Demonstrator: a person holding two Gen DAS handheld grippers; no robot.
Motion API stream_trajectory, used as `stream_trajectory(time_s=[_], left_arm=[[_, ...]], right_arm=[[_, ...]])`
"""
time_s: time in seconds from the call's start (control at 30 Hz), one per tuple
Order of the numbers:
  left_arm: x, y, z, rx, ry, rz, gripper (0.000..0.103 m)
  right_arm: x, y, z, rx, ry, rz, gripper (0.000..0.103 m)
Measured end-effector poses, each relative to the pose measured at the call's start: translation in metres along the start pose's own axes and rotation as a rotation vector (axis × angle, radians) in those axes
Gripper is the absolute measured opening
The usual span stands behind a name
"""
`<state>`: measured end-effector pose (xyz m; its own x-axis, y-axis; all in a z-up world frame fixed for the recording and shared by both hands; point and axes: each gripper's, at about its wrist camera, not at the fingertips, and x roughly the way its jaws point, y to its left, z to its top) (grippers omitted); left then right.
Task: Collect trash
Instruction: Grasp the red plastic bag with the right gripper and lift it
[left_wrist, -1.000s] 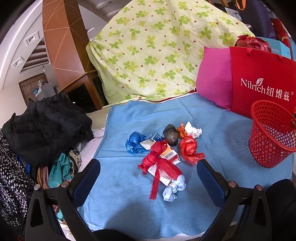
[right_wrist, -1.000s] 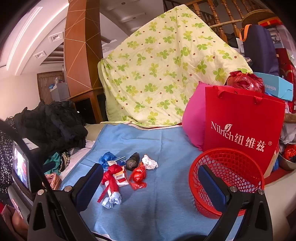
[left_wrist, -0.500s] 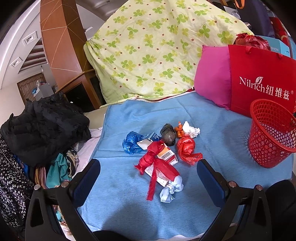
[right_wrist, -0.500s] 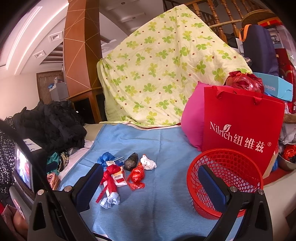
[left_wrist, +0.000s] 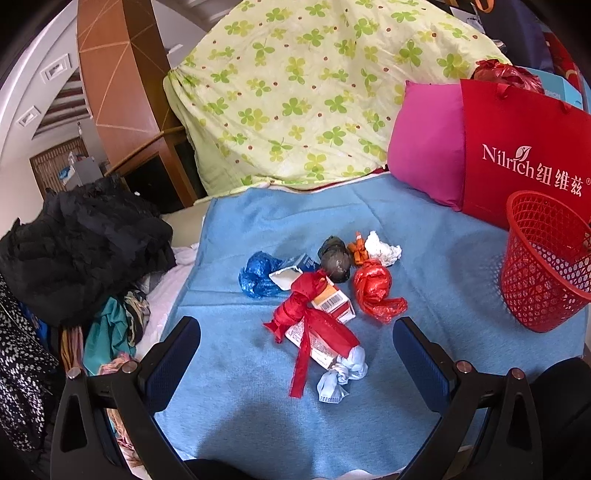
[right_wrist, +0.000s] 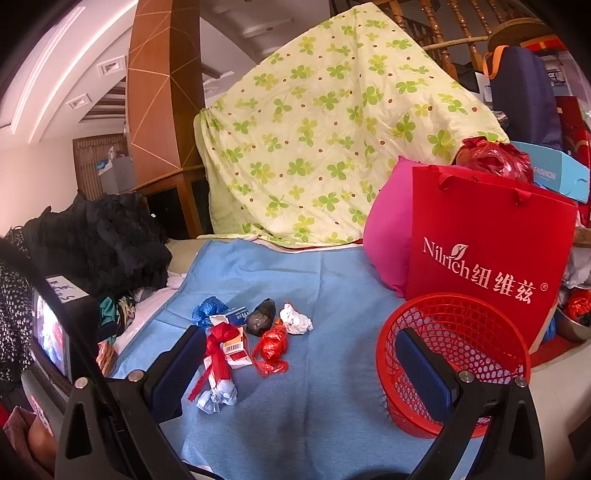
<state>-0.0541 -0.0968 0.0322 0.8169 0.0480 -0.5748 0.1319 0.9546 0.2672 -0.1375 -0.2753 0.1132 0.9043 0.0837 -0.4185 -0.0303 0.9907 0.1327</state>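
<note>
1. Left wrist view: your left gripper (left_wrist: 295, 350) hangs with its jaws spread wide and nothing between them, over the blue blanket (left_wrist: 424, 229). The trash pile lies straight ahead at 12 o'clock. You can count a blue bag (left_wrist: 256, 275), a dark wad (left_wrist: 335, 258), a white tissue (left_wrist: 382, 249), an orange scrap (left_wrist: 357, 251), a knotted red bag (left_wrist: 373, 290), a red-and-white carton (left_wrist: 332, 304) wrapped in a red ribbon (left_wrist: 317, 332), a small blue-white carton (left_wrist: 295, 267), and a pale knotted bag (left_wrist: 343, 376) nearest you. That makes one of each. The single red basket (left_wrist: 543, 266) stands at 3 o'clock, well apart from the pile.

2. Right wrist view: your right gripper (right_wrist: 299, 369) is also released and carries nothing. The pile sits at 10 o'clock, and the red basket (right_wrist: 454, 332) is at 3 o'clock, behind the right jaw. What shows of its inside looks bare, though the jaw hides part of it. Judging by this, collecting has barely started and every piece remains to be picked up.
</note>
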Motion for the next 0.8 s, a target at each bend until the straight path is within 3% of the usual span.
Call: stream_trajectory(time_s=[0.2, 0.4, 0.57, 0.7, 0.8], left_arm=[[0.036, 0.040, -0.018, -0.076, 0.082, 0.041, 0.103], [0.072, 0.084, -0.036, -0.166, 0.156, 0.085, 0.103], [0.100, 0.098, -0.048, -0.238, 0.219, 0.002, 0.103], [0.120, 0.094, -0.047, -0.284, 0.250, -0.122, 0.103], [0.136, 0.089, -0.039, -0.272, 0.231, -0.158, 0.103]], right_arm=[[0.029, 0.010, -0.002, -0.013, 0.061, 0.044, 0.103], [0.090, 0.031, -0.013, -0.023, 0.177, 0.128, 0.103], [0.161, 0.039, -0.026, 0.009, 0.295, 0.174, 0.103], [0.226, 0.030, -0.038, 0.075, 0.396, 0.187, 0.103], [0.269, 0.013, -0.045, 0.171, 0.457, 0.196, 0.094]])
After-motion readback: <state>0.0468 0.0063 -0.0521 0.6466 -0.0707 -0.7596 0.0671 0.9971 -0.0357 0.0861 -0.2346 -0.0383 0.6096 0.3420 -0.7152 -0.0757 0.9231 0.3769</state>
